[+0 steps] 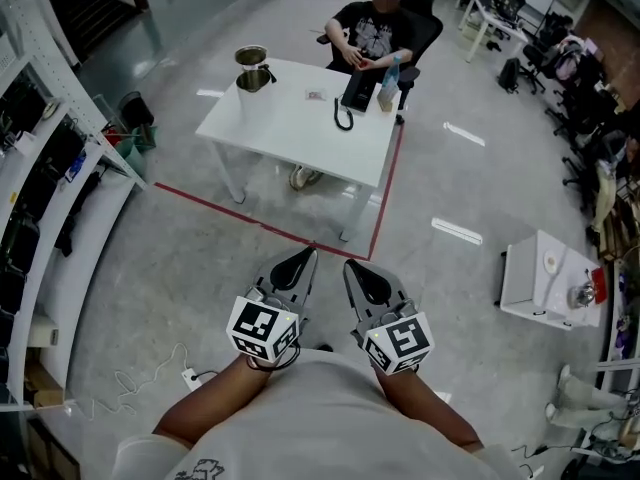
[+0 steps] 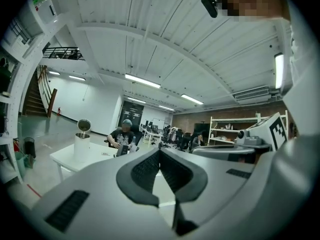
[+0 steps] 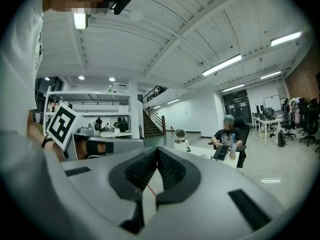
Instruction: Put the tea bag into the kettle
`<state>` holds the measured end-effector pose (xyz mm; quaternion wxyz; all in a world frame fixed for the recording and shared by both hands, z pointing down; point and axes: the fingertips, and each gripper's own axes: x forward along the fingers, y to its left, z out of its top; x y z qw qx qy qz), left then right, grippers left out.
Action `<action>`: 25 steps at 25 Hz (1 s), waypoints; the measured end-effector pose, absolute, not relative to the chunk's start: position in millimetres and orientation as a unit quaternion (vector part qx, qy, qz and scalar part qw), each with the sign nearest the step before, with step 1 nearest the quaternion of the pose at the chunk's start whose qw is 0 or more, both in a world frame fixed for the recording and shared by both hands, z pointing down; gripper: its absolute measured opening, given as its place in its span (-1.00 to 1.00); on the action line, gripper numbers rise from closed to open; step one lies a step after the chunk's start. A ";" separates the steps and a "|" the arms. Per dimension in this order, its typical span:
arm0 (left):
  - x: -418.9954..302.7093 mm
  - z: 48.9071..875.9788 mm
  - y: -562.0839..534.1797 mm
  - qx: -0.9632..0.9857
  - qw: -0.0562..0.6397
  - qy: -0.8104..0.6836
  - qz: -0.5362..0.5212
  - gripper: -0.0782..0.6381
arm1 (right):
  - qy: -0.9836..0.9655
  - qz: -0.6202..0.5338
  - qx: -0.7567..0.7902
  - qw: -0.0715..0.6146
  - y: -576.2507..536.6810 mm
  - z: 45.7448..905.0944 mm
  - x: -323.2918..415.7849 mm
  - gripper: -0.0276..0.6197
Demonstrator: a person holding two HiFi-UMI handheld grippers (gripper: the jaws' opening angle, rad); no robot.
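Tea bag (image 1: pixel 316 95) lies far off at 12 o'clock on the table (image 1: pixel 290 128), kettle (image 1: pixel 253 71) at its 10 o'clock. Your left gripper (image 1: pixel 306 256) and right gripper (image 1: pixel 353 266) are squeezed closed, empty, equally near.

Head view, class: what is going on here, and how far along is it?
A person stands apart from the white table, holding a claw in each hand. The left claw and right claw are both shut and empty. On the table stand the kettle, lid up, and what looks like the tea bag, untouched. A seated person is at the far side.
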<state>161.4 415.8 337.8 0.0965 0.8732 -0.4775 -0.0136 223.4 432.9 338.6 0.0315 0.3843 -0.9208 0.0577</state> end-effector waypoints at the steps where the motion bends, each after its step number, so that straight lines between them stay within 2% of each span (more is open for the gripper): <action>1: 161.8 337.6 407.4 0.874 0.096 -0.476 -0.013 -0.76 | -0.920 0.058 0.386 0.032 425.2 339.1 223.9 -0.88; 12: 138.8 340.9 294.6 0.887 0.104 -0.450 -0.010 -0.76 | -0.906 0.075 0.415 0.041 317.6 346.8 200.3 -0.88; 25: 42.5 316.6 157.6 0.902 0.095 -0.420 -0.024 -0.76 | -0.899 0.060 0.431 0.047 181.4 326.2 94.0 -0.88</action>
